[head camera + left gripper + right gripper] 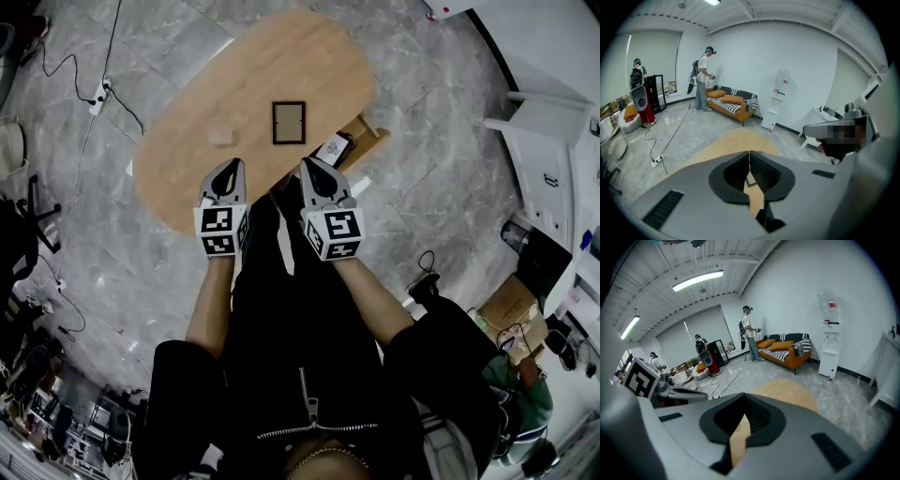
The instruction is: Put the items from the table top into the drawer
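In the head view an oval wooden table carries a dark picture frame near its middle and a small pale block to the frame's left. An open wooden drawer juts from the table's right side, with a dark patterned card in it. My left gripper is shut and empty over the table's near edge, below the block. My right gripper is shut and empty too, near the drawer. Both gripper views show closed jaws with the tabletop beyond.
Cables and a power strip lie on the grey floor to the left. White furniture and boxes stand at the right. An orange sofa, a water dispenser and people are far across the room.
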